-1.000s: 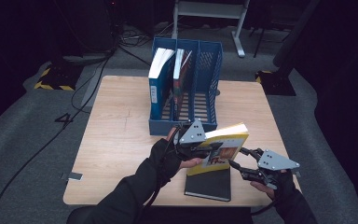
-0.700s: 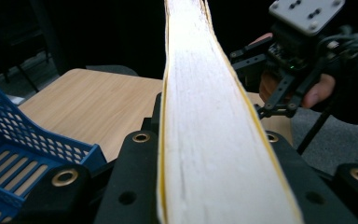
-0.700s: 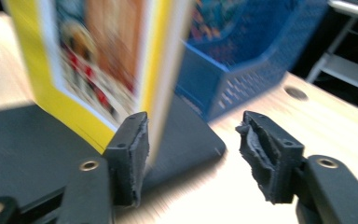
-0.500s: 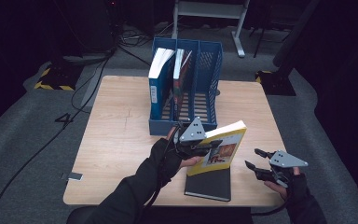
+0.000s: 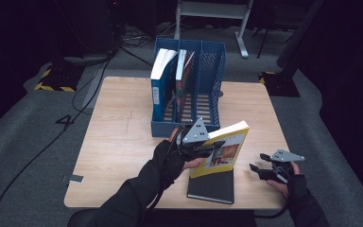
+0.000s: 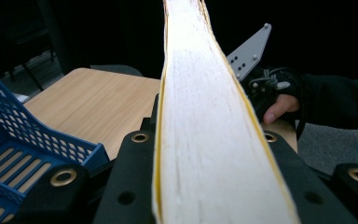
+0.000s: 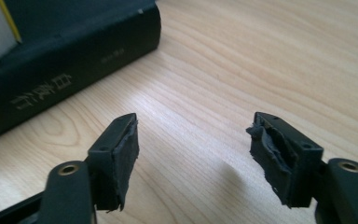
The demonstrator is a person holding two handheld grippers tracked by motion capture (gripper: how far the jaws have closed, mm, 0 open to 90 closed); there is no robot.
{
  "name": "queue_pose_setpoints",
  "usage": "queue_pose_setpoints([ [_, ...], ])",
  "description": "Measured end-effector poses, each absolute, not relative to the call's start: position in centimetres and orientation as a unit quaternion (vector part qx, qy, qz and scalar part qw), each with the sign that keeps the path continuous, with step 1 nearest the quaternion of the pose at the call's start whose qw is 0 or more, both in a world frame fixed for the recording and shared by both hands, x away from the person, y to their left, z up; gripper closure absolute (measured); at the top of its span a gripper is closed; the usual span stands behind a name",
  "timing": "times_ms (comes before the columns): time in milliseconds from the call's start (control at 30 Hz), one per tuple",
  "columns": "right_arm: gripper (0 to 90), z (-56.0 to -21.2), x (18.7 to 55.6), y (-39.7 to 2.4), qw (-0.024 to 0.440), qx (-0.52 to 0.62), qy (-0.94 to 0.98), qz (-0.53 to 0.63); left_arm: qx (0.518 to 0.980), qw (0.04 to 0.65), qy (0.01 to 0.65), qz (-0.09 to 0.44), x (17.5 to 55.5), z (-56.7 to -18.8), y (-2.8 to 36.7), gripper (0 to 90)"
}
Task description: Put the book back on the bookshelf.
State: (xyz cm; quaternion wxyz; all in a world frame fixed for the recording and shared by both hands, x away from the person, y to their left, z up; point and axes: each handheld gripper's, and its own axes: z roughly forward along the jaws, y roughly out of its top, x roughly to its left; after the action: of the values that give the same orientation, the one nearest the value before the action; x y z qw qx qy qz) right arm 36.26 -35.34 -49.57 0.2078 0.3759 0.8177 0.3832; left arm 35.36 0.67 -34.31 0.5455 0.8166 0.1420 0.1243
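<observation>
My left gripper [image 5: 203, 144] is shut on a yellow-covered book [image 5: 227, 149] and holds it on edge, tilted, above a black book [image 5: 212, 187] that lies flat near the table's front edge. In the left gripper view the yellow book's white page edge [image 6: 200, 116] runs up between both jaws. My right gripper [image 5: 257, 161] hovers low over bare wood to the right of the books. Its jaws have just been opening and nothing is between them [image 7: 193, 140]. The black book's spine [image 7: 74, 56] lies to its upper left.
A blue file rack [image 5: 215, 61] stands at the table's middle back, with upright books [image 5: 160, 80] in its left slots and its right slot open. Bare wood table [image 5: 118, 137] lies left of the hands. The table's right edge is close to the right hand.
My right gripper has drawn away from the yellow book, moving right and down toward the table, and its jaws have widened. The left gripper and the book have stayed put.
</observation>
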Motion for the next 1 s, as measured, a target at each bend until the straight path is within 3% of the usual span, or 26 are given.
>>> queue_pose_setpoints([
  [600,27.7,-50.3,36.7,-35.2,0.195,0.391,0.822,0.366,0.799,0.563,0.173,0.124,36.7,-33.7,0.8,75.0],
  [1000,27.4,-50.3,36.7,-35.2,0.194,0.392,0.821,0.366,0.758,0.573,0.238,0.199,37.7,-30.4,5.4,75.0],
])
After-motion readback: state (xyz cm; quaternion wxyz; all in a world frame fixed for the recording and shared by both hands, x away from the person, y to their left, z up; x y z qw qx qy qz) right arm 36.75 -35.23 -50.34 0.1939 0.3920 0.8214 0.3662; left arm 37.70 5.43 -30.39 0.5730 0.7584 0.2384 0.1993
